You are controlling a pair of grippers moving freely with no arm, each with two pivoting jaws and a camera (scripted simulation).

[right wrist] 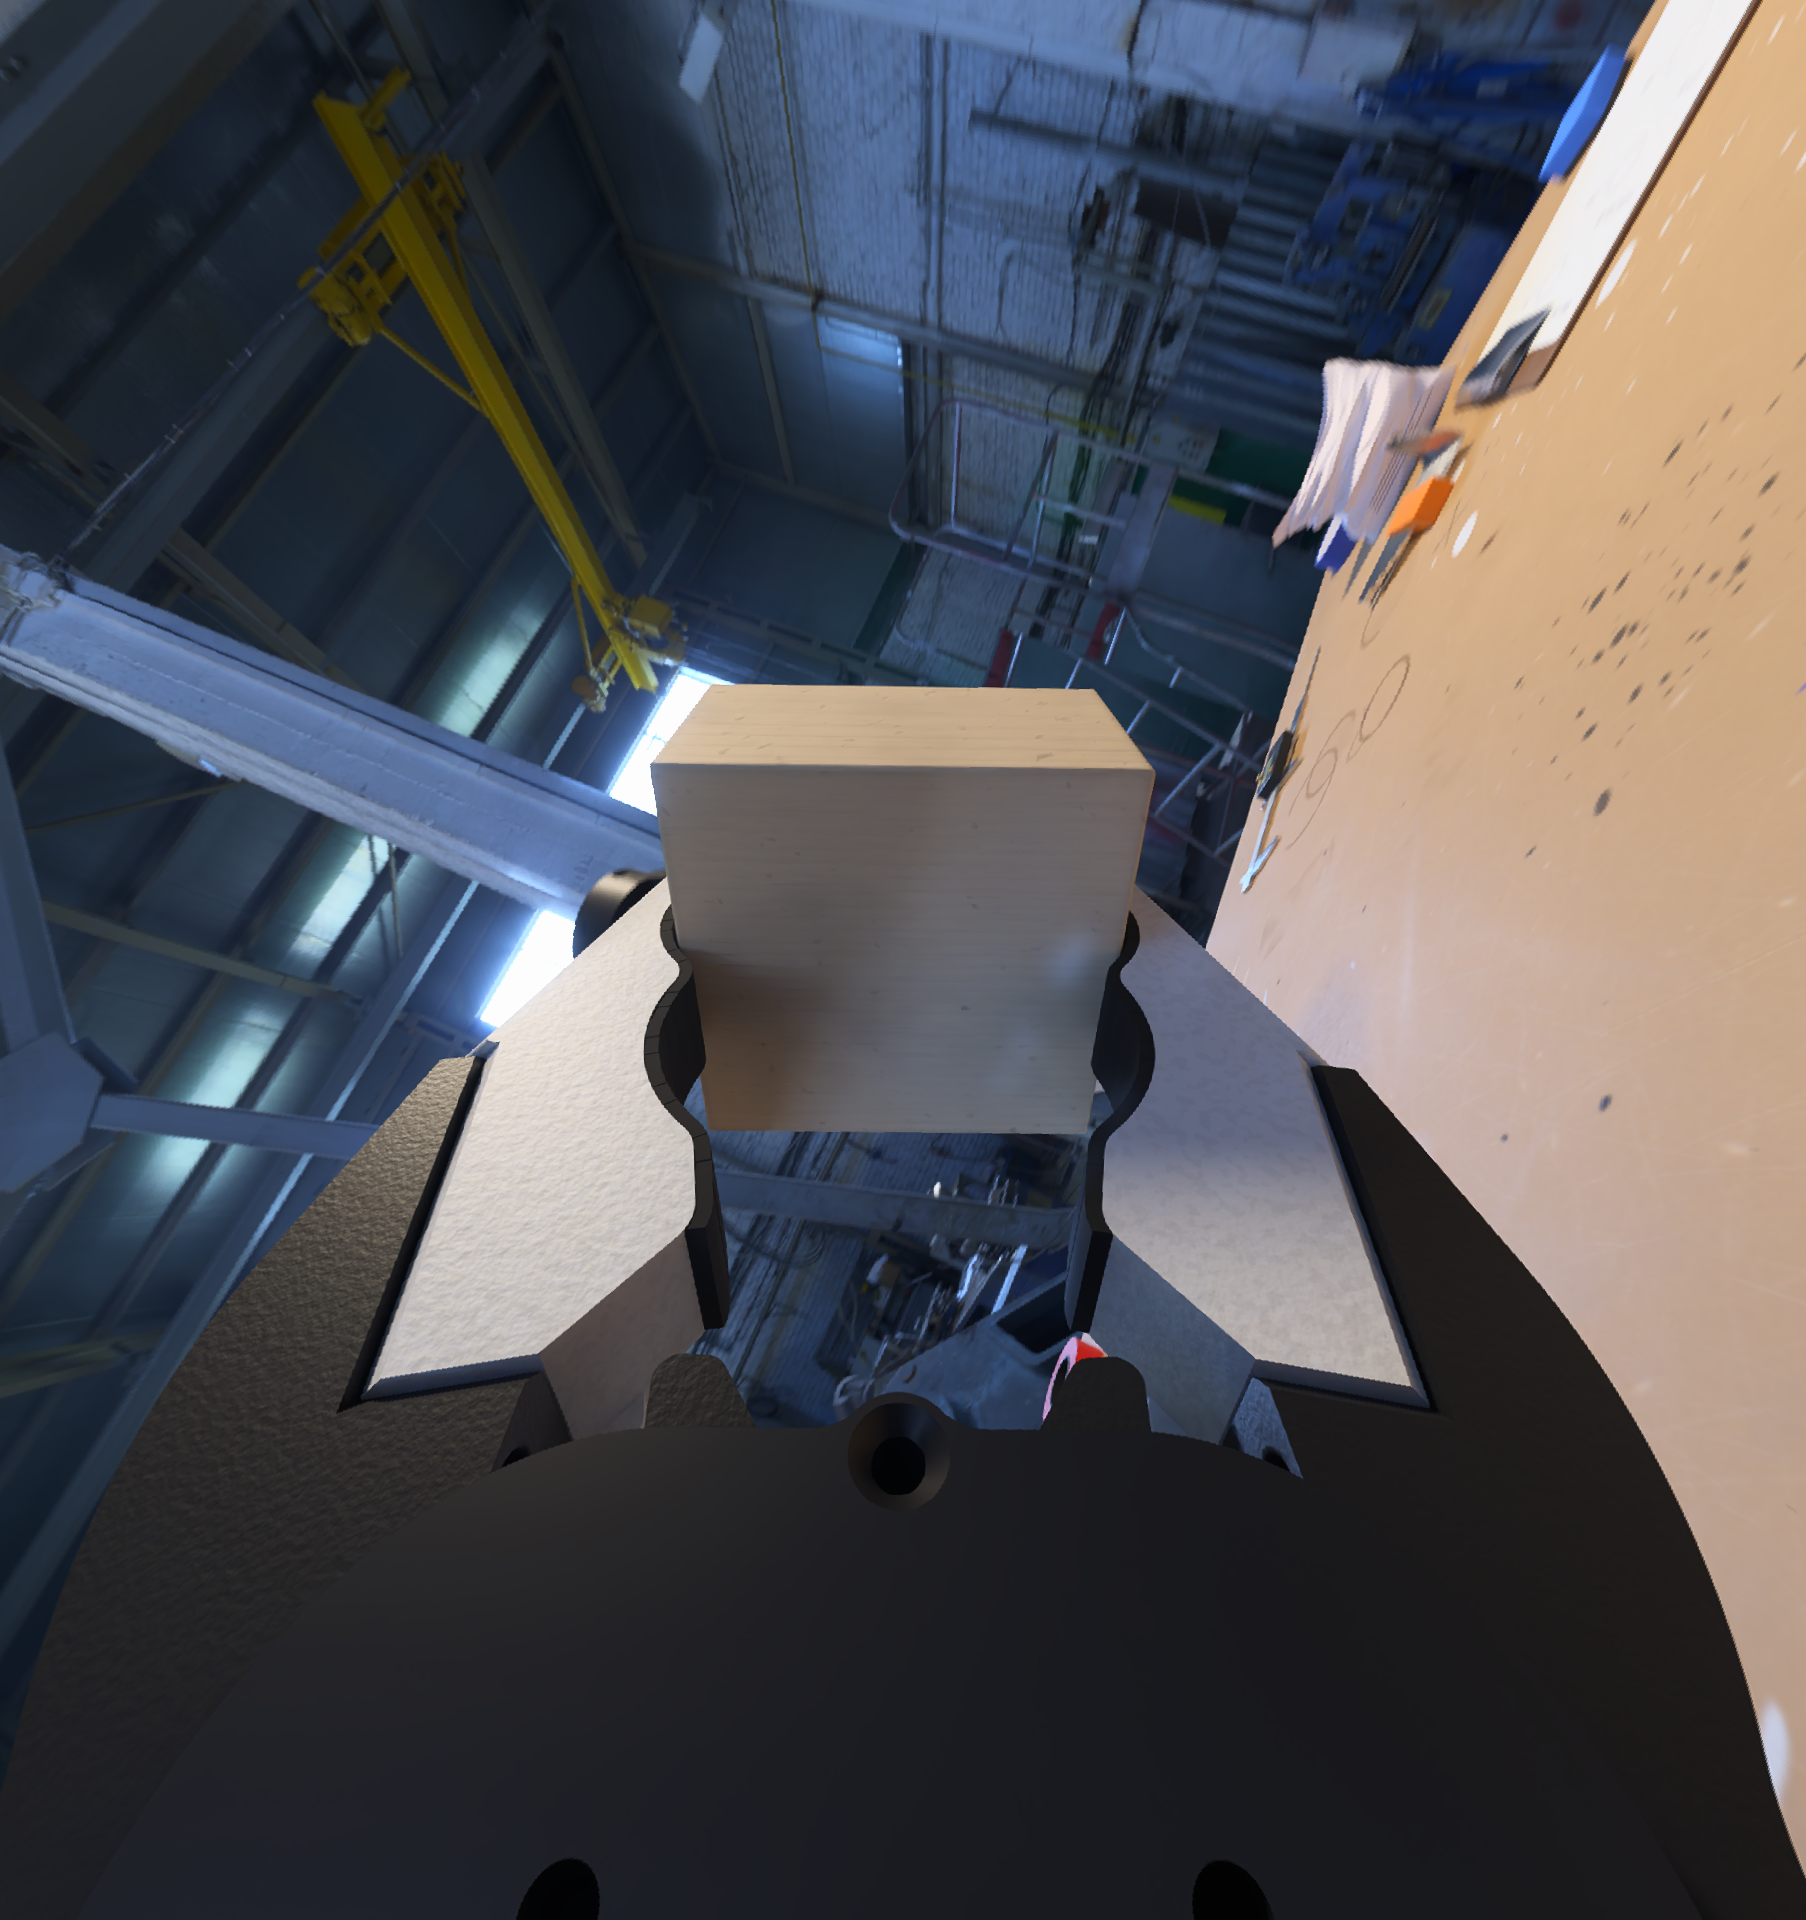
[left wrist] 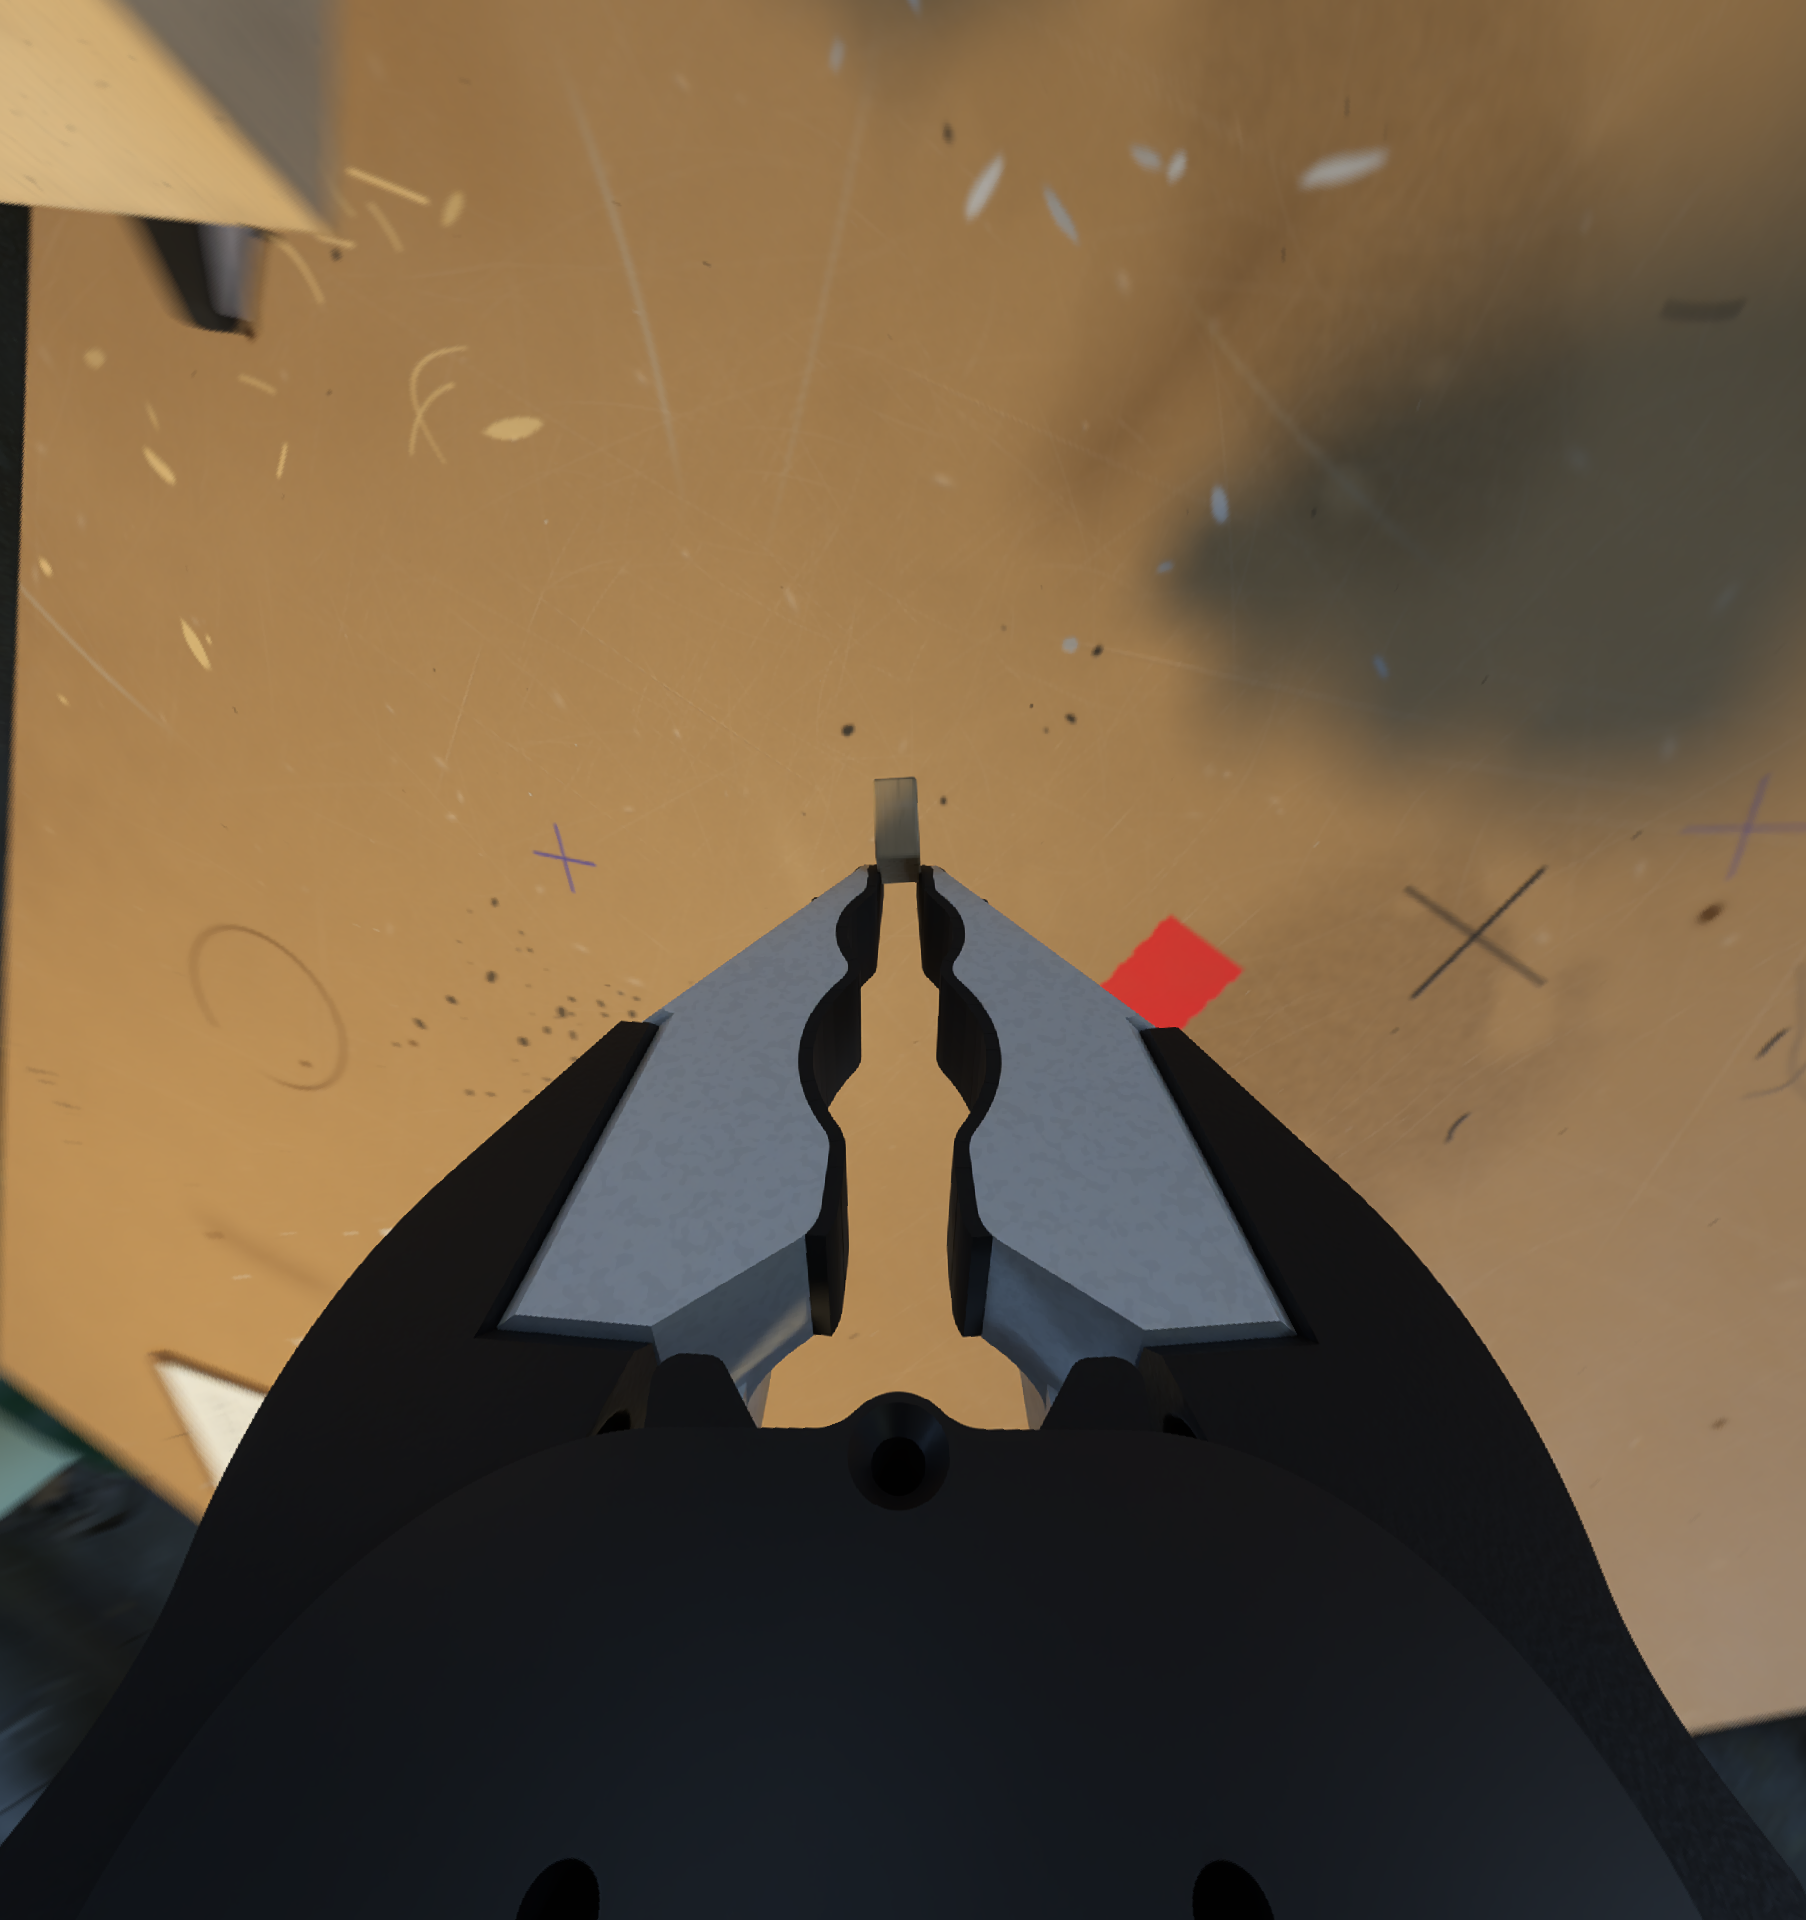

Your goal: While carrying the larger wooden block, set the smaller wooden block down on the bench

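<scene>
In the left wrist view my left gripper point(left wrist: 897, 875) points down at the tan bench point(left wrist: 670, 582) and is shut on the smaller wooden block point(left wrist: 897, 826), a thin pale piece sticking out past the fingertips. I cannot tell whether it touches the bench. The larger wooden block point(left wrist: 120, 104) shows at the top left with a finger of the other gripper point(left wrist: 221, 278) under it. In the right wrist view my right gripper point(right wrist: 899, 925) is shut on the larger wooden block point(right wrist: 899, 831), held in the air beside the bench point(right wrist: 1564, 935).
A red patch point(left wrist: 1174, 971) lies on the bench just right of my left fingers, with drawn crosses point(left wrist: 1475, 932) and a drawn circle point(left wrist: 270, 1008) around. The bench's edge point(left wrist: 16, 727) runs down the left. Papers point(right wrist: 1366, 436) and an orange piece point(right wrist: 1418, 506) lie far off.
</scene>
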